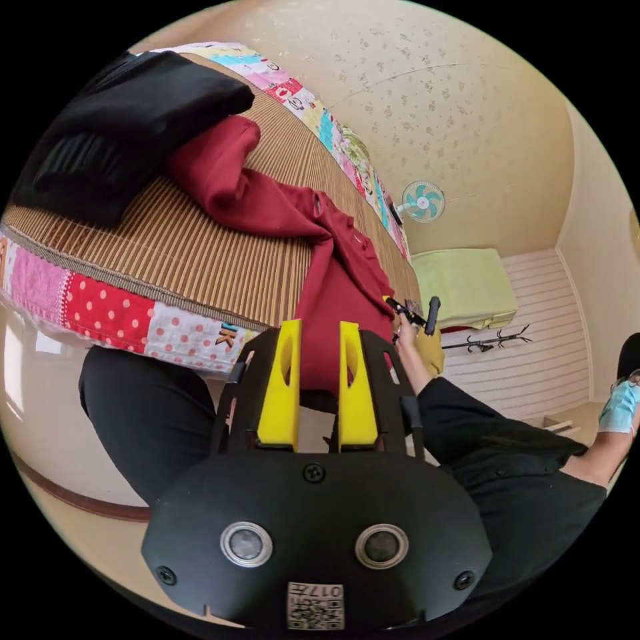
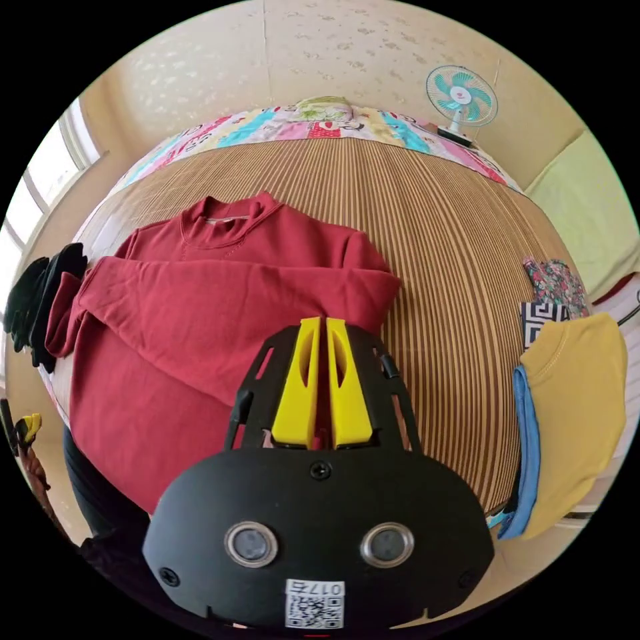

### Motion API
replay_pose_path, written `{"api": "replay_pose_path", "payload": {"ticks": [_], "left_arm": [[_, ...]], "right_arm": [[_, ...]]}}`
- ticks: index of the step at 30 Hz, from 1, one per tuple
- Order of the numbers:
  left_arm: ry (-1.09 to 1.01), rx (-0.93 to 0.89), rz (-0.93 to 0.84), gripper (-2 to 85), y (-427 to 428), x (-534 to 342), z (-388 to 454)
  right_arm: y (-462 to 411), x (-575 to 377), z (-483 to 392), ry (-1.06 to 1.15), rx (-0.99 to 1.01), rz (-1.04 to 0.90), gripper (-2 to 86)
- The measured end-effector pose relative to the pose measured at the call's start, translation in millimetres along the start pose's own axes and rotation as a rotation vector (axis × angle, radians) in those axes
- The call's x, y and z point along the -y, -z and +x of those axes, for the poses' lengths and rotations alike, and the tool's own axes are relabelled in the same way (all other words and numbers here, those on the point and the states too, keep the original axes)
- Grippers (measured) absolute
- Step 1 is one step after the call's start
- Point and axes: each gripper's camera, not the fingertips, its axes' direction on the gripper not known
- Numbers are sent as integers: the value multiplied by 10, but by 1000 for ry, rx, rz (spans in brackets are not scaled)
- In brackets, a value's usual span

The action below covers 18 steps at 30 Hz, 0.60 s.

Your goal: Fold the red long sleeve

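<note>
The red shirt (image 2: 200,320) lies collar at 12 o'clock, hem at 6, toward the person. The right gripper (image 2: 319,333) sits narrow at the hem, red cloth between its jaws. The left gripper (image 1: 319,340) likewise pinches the hem, at 12 o'clock of its jaws.

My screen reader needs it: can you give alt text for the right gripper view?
A red long sleeve lies on a striped mat, one sleeve folded across its chest, with the right gripper shut on its lower edge. Folded yellow and blue clothes sit at the mat's right edge, and a fan stands behind.
</note>
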Motion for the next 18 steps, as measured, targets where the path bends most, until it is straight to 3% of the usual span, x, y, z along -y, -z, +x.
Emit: {"api": "replay_pose_path", "payload": {"ticks": [4, 7, 11, 13, 15, 16, 17, 18], "left_arm": [[115, 165, 195, 159, -120, 373, -227], [-77, 366, 303, 147, -119, 740, 98], [-217, 677, 266, 139, -453, 1307, 281], [-210, 803, 153, 125, -832, 1616, 37], [-133, 809, -8, 58, -1087, 1730, -272], [-59, 739, 6, 48, -1016, 1672, -406], [-36, 669, 58, 42, -891, 1605, -434], [-9, 478, 247, 39, -492, 1386, -452]], "right_arm": [[286, -256, 166, -146, 67, 85, 24], [536, -546, 119, -67, 209, 168, 22], [396, -842, 172, -25, 275, 98, 22], [227, -993, 215, -15, 288, 75, 22], [175, -1158, 299, 3, 291, 145, 21], [173, -1193, 432, -14, 329, 156, 20], [131, -1180, 617, -53, 395, 135, 19], [103, -1180, 719, -70, 441, 130, 18]]}}
